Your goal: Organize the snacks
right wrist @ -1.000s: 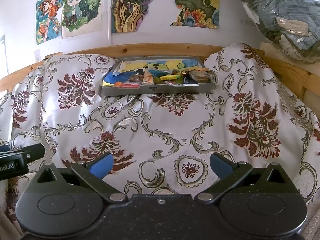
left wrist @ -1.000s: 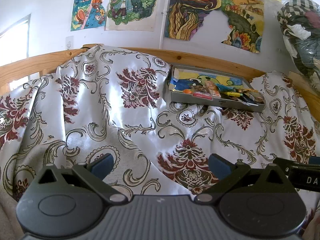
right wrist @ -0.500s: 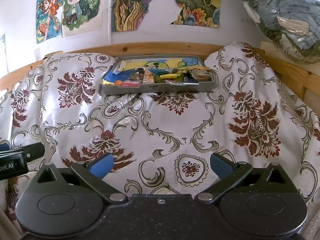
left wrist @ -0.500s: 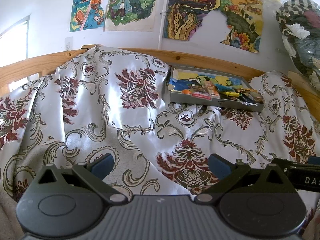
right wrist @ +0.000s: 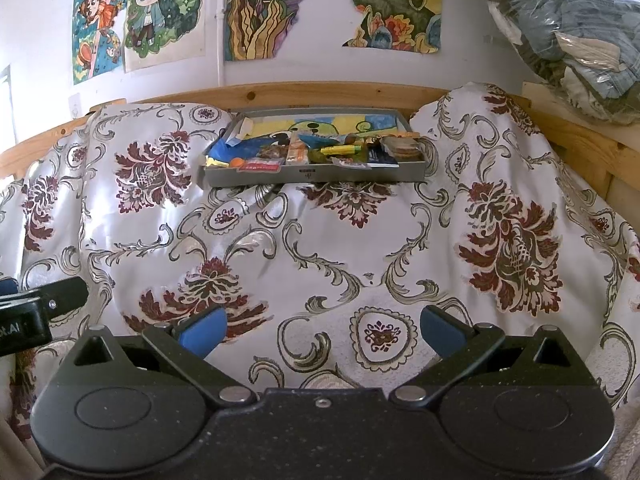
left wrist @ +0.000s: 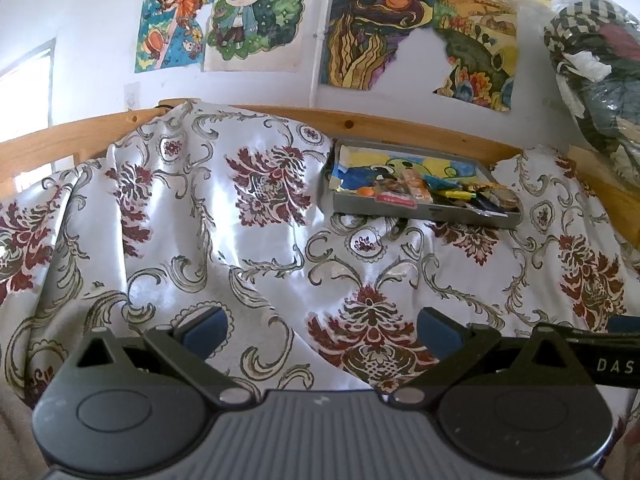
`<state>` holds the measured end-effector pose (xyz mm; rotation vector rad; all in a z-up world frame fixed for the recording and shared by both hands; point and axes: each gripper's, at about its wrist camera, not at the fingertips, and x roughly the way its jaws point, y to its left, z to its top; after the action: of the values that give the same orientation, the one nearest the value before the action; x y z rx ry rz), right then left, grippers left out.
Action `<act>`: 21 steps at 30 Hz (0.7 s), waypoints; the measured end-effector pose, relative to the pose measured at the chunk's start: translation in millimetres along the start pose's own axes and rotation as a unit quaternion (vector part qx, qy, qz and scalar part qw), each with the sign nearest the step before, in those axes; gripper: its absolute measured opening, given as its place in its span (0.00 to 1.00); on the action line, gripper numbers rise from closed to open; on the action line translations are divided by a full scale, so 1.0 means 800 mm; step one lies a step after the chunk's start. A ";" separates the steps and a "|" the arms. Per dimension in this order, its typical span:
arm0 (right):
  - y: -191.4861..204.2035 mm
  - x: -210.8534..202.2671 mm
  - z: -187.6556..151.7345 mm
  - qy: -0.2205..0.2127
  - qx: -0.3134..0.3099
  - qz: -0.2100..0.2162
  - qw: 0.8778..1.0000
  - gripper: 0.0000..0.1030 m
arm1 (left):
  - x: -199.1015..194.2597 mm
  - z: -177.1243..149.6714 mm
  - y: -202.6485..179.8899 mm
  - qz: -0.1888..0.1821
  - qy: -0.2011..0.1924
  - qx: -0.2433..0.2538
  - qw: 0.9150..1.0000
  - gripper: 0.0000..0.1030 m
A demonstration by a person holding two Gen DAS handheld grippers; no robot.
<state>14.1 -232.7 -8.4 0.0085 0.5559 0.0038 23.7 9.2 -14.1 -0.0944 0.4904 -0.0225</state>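
Jaws of both grippers wide, empty; rumpled cloth (right wrist: 320, 240) before snack tray (right wrist: 312, 174), contents perhaps wrappers.

A tray (right wrist: 316, 174) is set on a draped cloth (right wrist: 320, 248), at the far edge, against a wooden rail (right wrist: 304, 94). Snacks (right wrist: 320, 150) are heaped inside the tray. Posters (right wrist: 256, 8) are fixed on the wall behind the rail. A bagged bundle (right wrist: 568, 28) is placed at the far right, above the rail.

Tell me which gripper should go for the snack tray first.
Right, probably. The tray sits almost straight ahead of the right gripper; for the left gripper it lies off to the right. Both are open.
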 end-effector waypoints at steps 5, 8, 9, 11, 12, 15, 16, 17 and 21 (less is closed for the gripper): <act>0.000 0.000 0.001 0.000 0.000 0.000 1.000 0.99 | -0.005 0.001 -0.002 0.006 -0.007 0.010 1.000 1.00; 0.001 0.000 0.001 0.000 0.000 0.000 1.000 0.99 | -0.003 0.001 -0.004 0.002 -0.003 0.015 1.000 1.00; 0.000 0.000 0.000 0.000 0.000 0.000 1.000 0.99 | -0.003 0.001 -0.004 0.002 -0.003 0.016 1.000 1.00; 0.000 0.000 0.000 0.001 0.000 0.000 1.000 0.99 | -0.003 0.001 -0.003 0.003 -0.004 0.016 1.000 1.00; 0.000 0.001 0.000 0.001 -0.001 -0.001 1.000 0.99 | -0.004 0.001 -0.002 0.003 -0.006 0.016 1.000 1.00; 0.000 0.000 0.000 0.001 -0.001 0.000 1.000 0.99 | -0.005 0.000 -0.002 0.002 -0.008 0.016 1.000 1.00; 0.001 0.001 0.000 0.001 -0.002 -0.001 1.000 0.99 | -0.005 0.000 -0.002 0.002 -0.009 0.016 1.000 1.00; 0.001 0.001 0.000 0.001 -0.002 -0.001 1.000 0.99 | -0.005 0.000 -0.002 0.002 -0.009 0.016 1.000 1.00; 0.001 0.001 -0.001 0.002 -0.002 -0.001 1.000 0.99 | -0.005 0.000 -0.002 0.002 -0.010 0.017 1.000 1.00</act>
<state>14.0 -232.2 -9.6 0.0048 0.5591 0.0033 19.9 8.2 -11.7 -0.0606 0.4692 -0.0262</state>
